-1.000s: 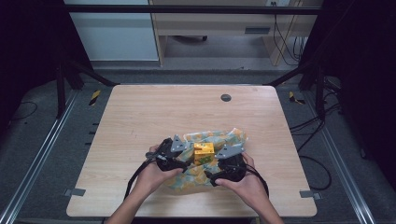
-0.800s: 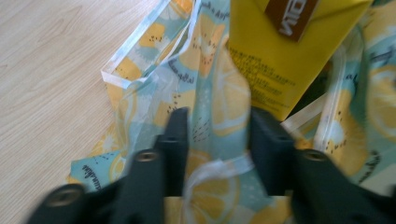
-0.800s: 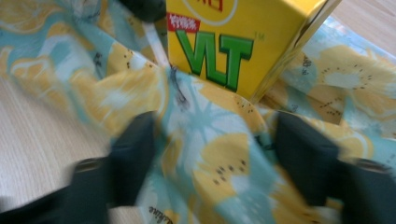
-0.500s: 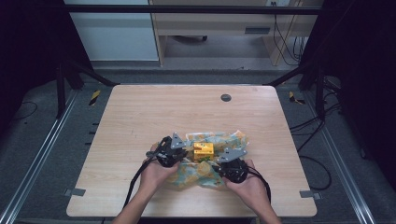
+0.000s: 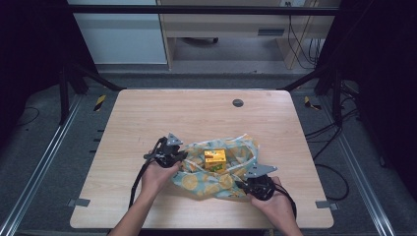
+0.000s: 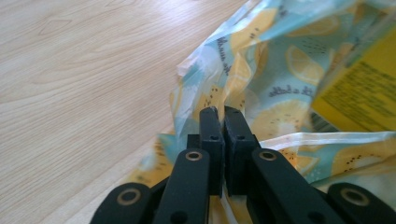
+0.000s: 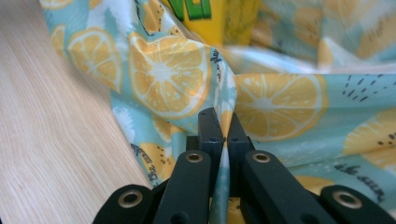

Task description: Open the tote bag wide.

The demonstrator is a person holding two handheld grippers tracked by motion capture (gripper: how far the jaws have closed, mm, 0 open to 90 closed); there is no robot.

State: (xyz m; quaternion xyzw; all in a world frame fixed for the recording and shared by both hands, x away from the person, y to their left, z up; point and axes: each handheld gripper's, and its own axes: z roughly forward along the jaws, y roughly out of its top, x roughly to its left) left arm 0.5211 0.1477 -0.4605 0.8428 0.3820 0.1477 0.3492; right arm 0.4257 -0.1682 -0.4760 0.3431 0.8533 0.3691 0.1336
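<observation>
Pale wood grain runs across the desk, which stands on a grey floor inside a dark metal frame, with a small round dark cap set into it near the far edge. Spread on the near half of the desk lies a crumpled bag of thin film printed with lemon slices on light blue, with white drawstring handles trailing at its far right side. Inside its open mouth sits a yellow box, upright enough that its top face shows from above. From the bottom of the high view two forearms reach in, one to each side of the bag. On the bag's left edge, the left hand-held gripper has its jaws pressed together; in the left gripper view a fold of the film is pinched between the black fingers, with bare desk to the left and the yellow box off to the right. At the bag's near right corner, the right hand-held gripper is likewise clamped; the right gripper view shows a pleat of printed film squeezed between the fingers and running down through the narrow slit between them. Both pairs of jaws have just been closing onto the bag.
</observation>
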